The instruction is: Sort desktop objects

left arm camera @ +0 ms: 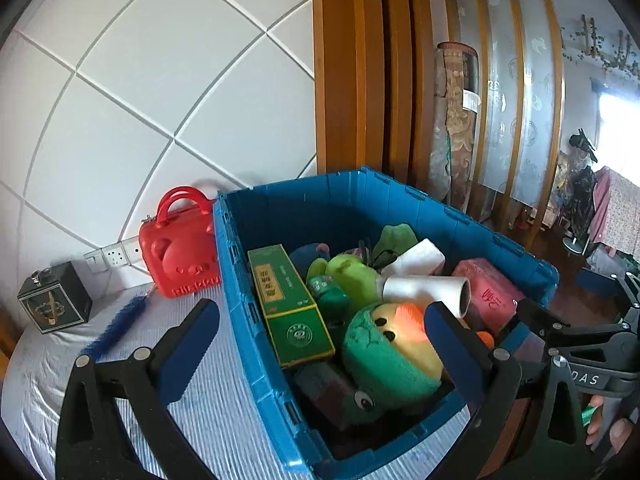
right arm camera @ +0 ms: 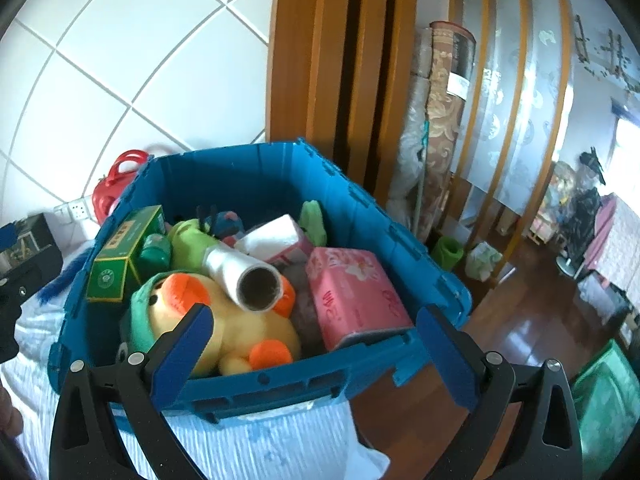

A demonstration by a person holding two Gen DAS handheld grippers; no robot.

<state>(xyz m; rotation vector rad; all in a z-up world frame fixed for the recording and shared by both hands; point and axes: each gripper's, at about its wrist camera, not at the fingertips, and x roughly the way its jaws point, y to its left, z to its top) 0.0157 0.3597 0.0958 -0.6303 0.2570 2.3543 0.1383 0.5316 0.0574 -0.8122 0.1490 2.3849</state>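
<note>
we are hovering the left gripper (left arm camera: 320, 344) and right gripper (right arm camera: 316, 344), jaws wide and empty, risking the loose roll (right arm camera: 248, 280) sliding off the duck plush (right arm camera: 224, 320) inside the blue crate (right arm camera: 280, 384).

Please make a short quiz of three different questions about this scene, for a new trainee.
1. True or false: the red case lies inside the blue bin.
2. What rests on top of the duck plush? A) roll B) green box C) brush
3. Fill in: the left gripper and right gripper are both ____.

Key: 1 false; 2 A; 3 open.
</note>
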